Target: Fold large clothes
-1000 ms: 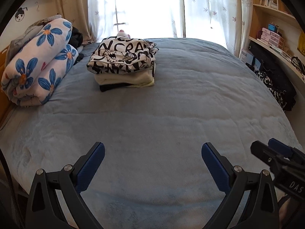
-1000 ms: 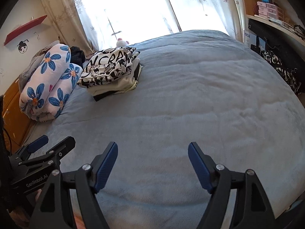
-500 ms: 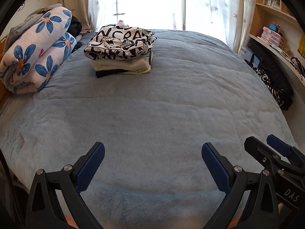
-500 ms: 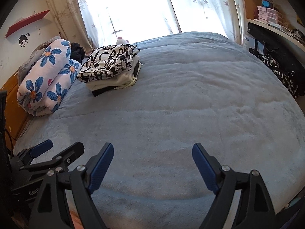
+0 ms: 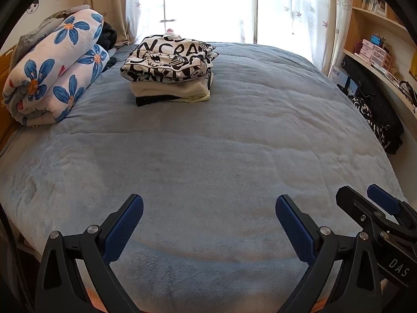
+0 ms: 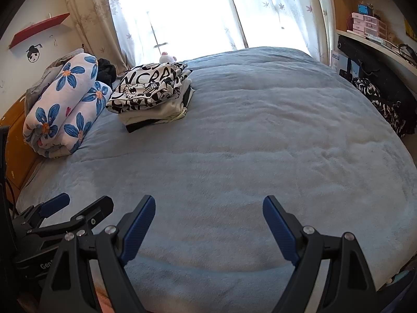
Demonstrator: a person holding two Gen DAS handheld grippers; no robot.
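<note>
A stack of folded clothes (image 5: pixel 170 71) (image 6: pixel 151 95) lies at the far left of the blue bed (image 5: pixel 208 156) (image 6: pixel 247 156); its top piece is white with black lettering. My left gripper (image 5: pixel 208 208) hangs open over the near edge of the bed, nothing between its blue pads. My right gripper (image 6: pixel 208 206) is open too, wide and empty, over the same near edge. Each gripper shows in the other's view: the right gripper (image 5: pixel 375 208) at the lower right, the left gripper (image 6: pixel 67 208) at the lower left. Both are far from the stack.
A rolled quilt with blue flowers (image 5: pixel 52 75) (image 6: pixel 62 107) lies along the left side by a wooden headboard (image 6: pixel 15 140). Curtains and a bright window (image 5: pixel 208 5) stand behind the bed. Shelves and a desk with dark items (image 5: pixel 375 99) line the right side.
Both views have shifted slightly, so the bed sits a little lower and the stack closer to centre. The right gripper's jaws stand a bit wider than a second ago.
</note>
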